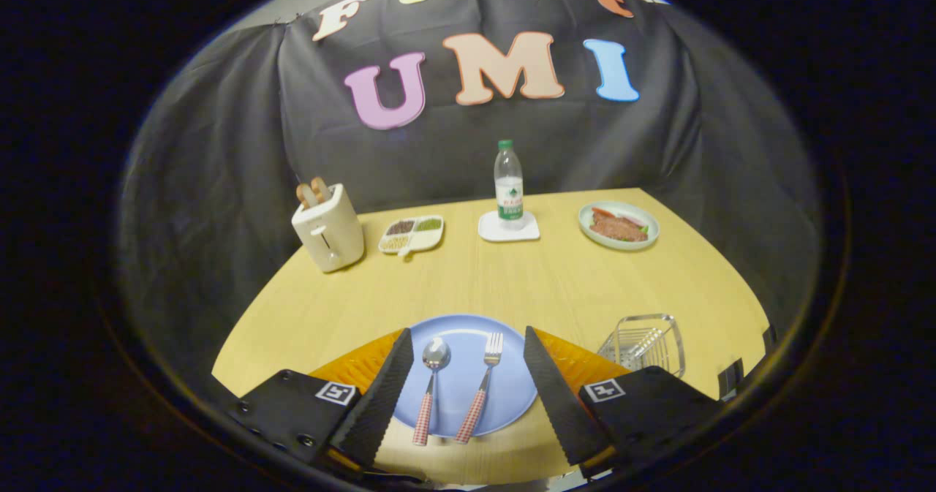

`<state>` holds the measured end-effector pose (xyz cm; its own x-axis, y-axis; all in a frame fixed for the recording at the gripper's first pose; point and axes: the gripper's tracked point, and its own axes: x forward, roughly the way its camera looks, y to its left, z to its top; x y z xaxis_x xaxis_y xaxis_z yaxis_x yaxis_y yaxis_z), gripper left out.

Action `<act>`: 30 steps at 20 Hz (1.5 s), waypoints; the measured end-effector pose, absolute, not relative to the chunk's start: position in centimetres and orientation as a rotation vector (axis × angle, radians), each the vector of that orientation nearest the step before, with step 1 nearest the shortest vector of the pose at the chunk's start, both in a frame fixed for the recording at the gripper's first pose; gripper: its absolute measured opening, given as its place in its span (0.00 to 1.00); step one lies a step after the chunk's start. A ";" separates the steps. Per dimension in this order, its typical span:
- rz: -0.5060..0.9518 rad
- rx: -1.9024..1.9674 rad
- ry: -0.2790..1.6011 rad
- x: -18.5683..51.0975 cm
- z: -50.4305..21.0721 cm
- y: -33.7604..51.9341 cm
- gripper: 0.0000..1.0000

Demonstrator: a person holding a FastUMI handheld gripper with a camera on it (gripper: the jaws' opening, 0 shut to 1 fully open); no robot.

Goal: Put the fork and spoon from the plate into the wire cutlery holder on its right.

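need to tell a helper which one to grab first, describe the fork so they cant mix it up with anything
Start at the blue plate on the near edge of the wooden table, lying between the fingers of the open tongs. Two checked-handle utensils lie on it side by side. The fork is the one nearer the wire cutlery holder, with tines, unlike the round-bowled spoon.

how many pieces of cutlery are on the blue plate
2: the spoon and the fork lie side by side on the blue plate, between the open gripper's fingers.
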<state>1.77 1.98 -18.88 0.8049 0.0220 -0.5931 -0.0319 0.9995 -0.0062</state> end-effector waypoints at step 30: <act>-0.023 0.030 0.777 -3.8 -22.5 0.5 0.96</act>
